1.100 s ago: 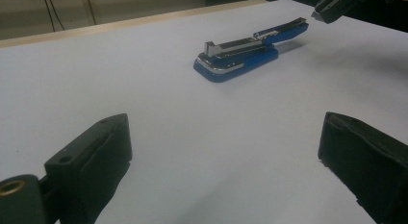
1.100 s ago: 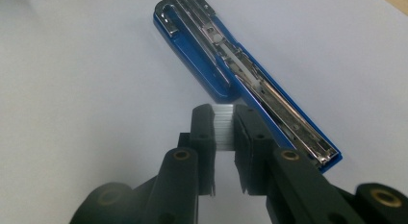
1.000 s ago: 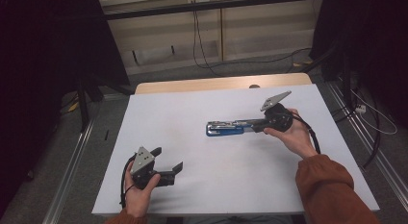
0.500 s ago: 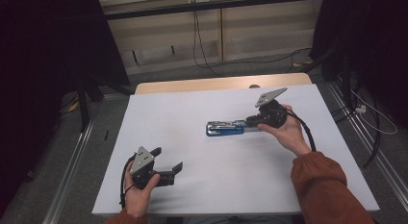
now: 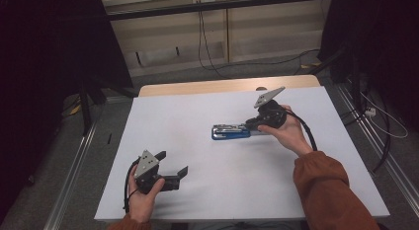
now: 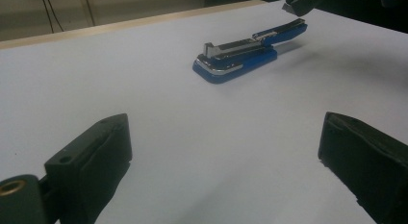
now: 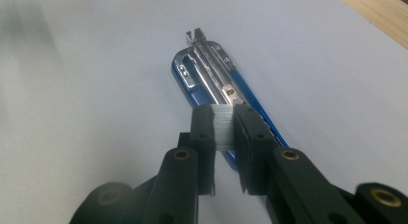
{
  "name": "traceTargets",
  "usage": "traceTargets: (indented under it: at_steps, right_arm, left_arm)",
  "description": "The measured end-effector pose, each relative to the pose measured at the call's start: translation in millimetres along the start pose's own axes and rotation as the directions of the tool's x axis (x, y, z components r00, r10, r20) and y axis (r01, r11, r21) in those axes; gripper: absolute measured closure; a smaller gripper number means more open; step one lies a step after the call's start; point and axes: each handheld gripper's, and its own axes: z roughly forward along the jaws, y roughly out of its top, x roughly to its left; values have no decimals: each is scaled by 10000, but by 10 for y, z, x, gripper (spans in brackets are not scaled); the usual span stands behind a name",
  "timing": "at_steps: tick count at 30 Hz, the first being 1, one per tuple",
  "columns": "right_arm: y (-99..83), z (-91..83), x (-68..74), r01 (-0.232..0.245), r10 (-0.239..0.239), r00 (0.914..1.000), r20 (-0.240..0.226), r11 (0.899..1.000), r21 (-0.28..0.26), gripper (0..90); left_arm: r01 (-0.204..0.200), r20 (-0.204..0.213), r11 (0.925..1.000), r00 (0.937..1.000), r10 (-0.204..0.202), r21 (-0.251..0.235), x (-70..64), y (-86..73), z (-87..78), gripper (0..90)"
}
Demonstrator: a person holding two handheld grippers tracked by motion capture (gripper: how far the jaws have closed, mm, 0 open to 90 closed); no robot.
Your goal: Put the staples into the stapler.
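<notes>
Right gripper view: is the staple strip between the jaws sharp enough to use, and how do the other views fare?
Right gripper view: staple strip slightly soft, stapler sharper, top left corner shaded. Left gripper view: near jaws blurred, stapler fairly crisp with a soft shadow. High view: white table evenly lit, surroundings dark.

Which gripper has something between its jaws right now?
The right gripper, above the blue stapler, is shut on a staple strip. The left gripper sits open, holding nothing.

Glossy blue stapler (image 7: 226, 80) with shiny metal, matt white table (image 5: 197, 111).
</notes>
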Motion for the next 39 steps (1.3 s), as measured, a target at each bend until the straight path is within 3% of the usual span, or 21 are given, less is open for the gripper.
traceTargets:
  at_steps: [12, 16, 21, 25, 39]
  right_arm:
    - [159, 119, 27, 435, -438, 9990, -78, 9984, -364, 793]
    - [199, 164, -11, 336, -338, 9994, -27, 9986, -401, 793]
    - [275, 216, -12, 445, -448, 9989, -113, 9985, -311, 793]
    - [307, 300, -25, 528, -531, 9976, -438, 9986, -71, 793]
    - [428, 551, -58, 672, -647, 9969, -459, 9961, 568, 793]
  left_arm:
    - [-5, -9, 10000, 10000, 5, 48, 9, -3, 1, 48]
    - [45, 19, 10000, 10000, -45, 6, 3, -3, 0, 48]
    - [53, -119, 10000, 9999, -53, -3, 18, -3, -8, 45]
    - [41, -122, 10000, 9999, -41, -17, 13, -2, -4, 45]
    - [58, -67, 10000, 10000, -58, 7, 7, -4, -15, 45]
